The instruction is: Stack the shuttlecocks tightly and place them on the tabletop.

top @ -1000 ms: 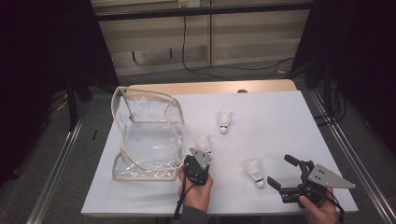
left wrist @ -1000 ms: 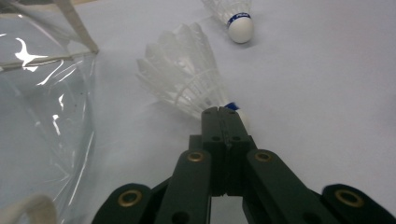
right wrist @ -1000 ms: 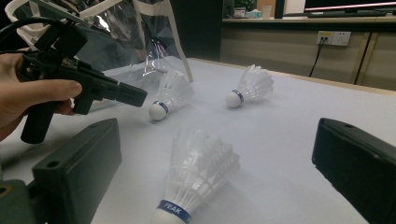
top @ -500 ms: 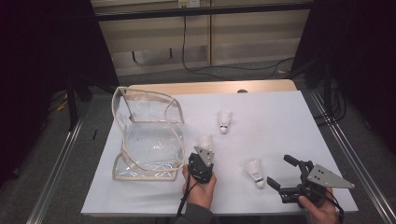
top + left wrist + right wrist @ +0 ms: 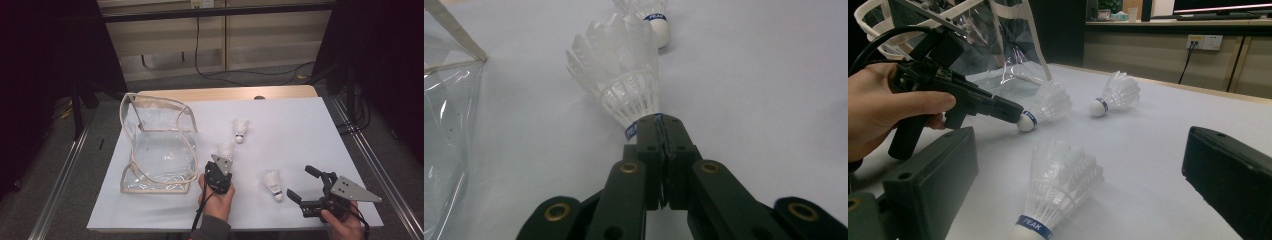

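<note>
The shuttlecock (image 5: 616,75) has white, slightly translucent plastic-looking feathers and a smooth white tip with a blue band. The left gripper (image 5: 663,125) looks like matt black plastic with brass-coloured rivets. The bag (image 5: 160,145) is glossy clear plastic with beige cloth-like trim. The table (image 5: 300,130) cover is matt white.

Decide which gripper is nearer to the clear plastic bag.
Left. The left gripper, shut on a shuttlecock, sits just beside the clear plastic bag; the right gripper is across the table.

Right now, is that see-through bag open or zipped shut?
Open. The clear bag stands with its trimmed flap lifted and its mouth gaping; no shuttlecock shows inside it.
</note>
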Available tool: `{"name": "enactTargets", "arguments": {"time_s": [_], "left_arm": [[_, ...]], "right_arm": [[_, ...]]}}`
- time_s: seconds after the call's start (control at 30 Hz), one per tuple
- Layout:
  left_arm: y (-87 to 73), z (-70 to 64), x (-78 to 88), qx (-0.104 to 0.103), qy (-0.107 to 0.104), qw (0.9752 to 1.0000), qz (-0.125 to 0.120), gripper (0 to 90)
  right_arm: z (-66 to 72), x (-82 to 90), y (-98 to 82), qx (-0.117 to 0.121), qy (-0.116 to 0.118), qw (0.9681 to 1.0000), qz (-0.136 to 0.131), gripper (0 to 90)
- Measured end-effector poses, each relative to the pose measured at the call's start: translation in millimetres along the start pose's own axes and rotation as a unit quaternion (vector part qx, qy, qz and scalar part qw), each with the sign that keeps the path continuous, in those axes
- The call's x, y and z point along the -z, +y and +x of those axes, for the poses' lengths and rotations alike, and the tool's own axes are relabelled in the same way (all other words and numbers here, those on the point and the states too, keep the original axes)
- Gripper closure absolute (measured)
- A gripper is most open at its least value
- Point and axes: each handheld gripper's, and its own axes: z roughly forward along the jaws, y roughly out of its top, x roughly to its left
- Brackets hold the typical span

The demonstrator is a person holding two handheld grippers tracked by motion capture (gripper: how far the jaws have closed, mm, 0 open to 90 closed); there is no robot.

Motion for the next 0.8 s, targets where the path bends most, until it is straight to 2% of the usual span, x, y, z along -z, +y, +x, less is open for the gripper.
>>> {"name": "enactTargets", "arguments": {"time_s": [0.4,0.63,0.73,0.8], "left_arm": [[15.4,1.8,0.7,0.020,-0.014,0.9997,-0.008,83.8],[40.5,4.2,-0.3,0.025,-0.007,0.9995,-0.018,66.0],[52.8,6.9,-3.0,0.017,-0.003,0.9996,-0.023,61.6],[59.7,8.0,-6.9,0.016,-0.006,0.9997,-0.015,55.8]], "right_arm": [[-0.4,0.2,0.1,-0.002,-0.001,1.0000,0.001,0.8],[0.1,0.3,0.1,-0.002,0.000,1.0000,0.001,0.9],[0.0,0.4,0.2,-0.001,0.000,1.0000,0.001,0.9],[-0.4,0.5,0.2,-0.002,0.000,1.0000,0.001,0.9]]}}
